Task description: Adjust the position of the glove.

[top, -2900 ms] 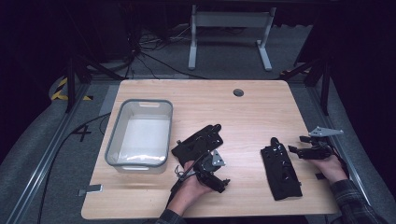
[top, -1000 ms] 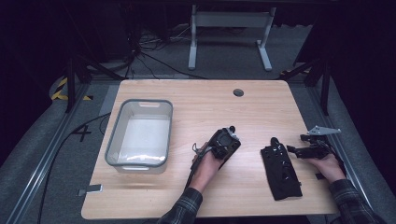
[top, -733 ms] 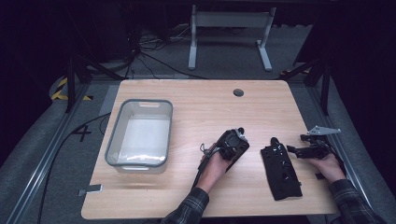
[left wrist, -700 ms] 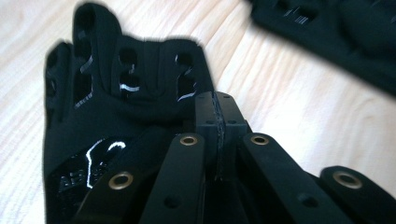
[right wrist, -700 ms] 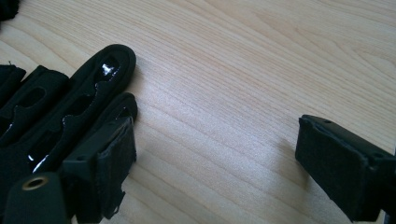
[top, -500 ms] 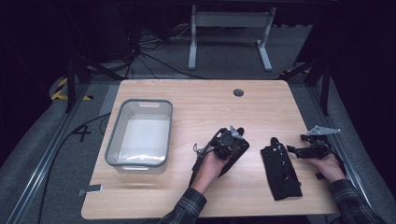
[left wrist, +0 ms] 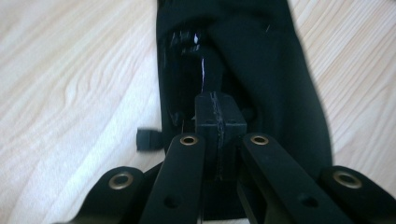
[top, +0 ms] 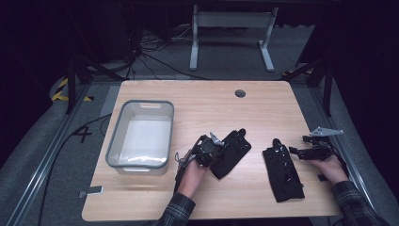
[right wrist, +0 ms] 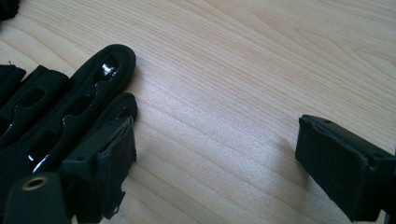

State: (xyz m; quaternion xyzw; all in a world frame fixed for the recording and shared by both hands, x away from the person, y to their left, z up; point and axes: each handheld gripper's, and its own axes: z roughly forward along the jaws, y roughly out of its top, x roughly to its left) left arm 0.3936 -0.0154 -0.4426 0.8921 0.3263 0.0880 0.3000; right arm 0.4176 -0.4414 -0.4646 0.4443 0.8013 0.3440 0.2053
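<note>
A: What has changed over the last few seconds?

B: The left gripper (top: pixel 210 149) has carried its black fabric piece (top: pixel 231 153) across the tabletop (top: pixel 207 101), away from the clear plastic bin (top: pixel 139 136) and toward the middle. Earlier the piece was just beside the bin; now it sits near the second black piece (top: pixel 282 169), the long padded one lying flat on the right.

A: Is it really gripped?

B: Yes. In the left gripper view the jaws are pressed together on a fold of the dark cloth (left wrist: pixel 261 70), and they stay clamped as the hand travels.

A: And the other hand?

B: The right gripper (top: pixel 310 151) has kept its place at the right edge. Its jaws stand wide apart with nothing between them; in the right gripper view one pad (right wrist: pixel 109 168) rests just beside the tip of the padded piece (right wrist: pixel 70 112), maybe touching it, the other over bare wood.

A: So what does that mean for the work?

B: I'd judge the two pieces are being brought together, perhaps to pair or match them. They are still apart, so the joining is not done yet.
</note>
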